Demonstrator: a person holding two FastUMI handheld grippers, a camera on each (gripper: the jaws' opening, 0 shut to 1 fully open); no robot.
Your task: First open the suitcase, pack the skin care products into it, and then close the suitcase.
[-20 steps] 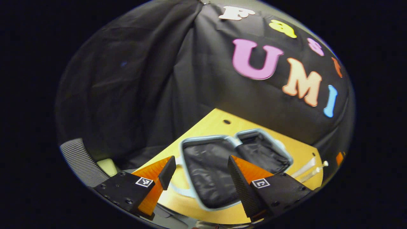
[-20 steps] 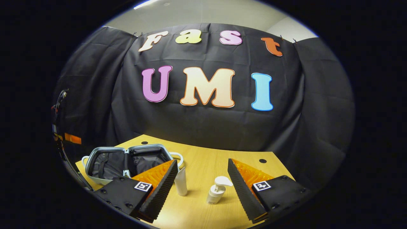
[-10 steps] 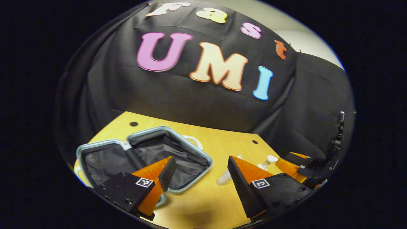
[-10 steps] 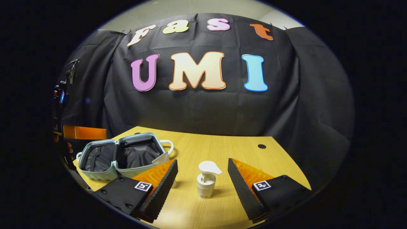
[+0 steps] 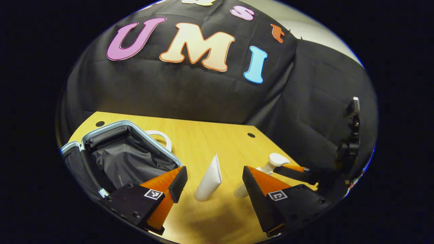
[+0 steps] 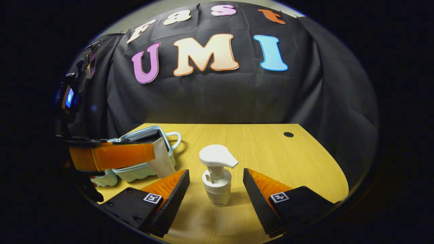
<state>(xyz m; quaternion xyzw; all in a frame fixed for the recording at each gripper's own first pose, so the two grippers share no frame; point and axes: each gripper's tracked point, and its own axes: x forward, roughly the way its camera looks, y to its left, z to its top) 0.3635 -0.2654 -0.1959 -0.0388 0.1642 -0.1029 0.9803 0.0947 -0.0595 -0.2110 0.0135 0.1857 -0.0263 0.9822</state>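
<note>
Both hand-held grippers stand wide and empty: your right hand-held gripper [image 6: 216,189] straddles the pump bottle [image 6: 217,176], your left hand-held gripper [image 5: 214,184] the upright tube [image 5: 209,179], beside the open suitcase [image 5: 115,149] on the desk [image 6: 271,152]. An off-centre closure would likely topple either.

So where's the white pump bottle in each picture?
Left gripper view: the pump bottle stands right of centre, partly behind the left claw's right finger.
Right gripper view: bottom centre, standing between the right claw's open fingers.
Shared landmark: the open suitcase, to the bottle's left.
</note>
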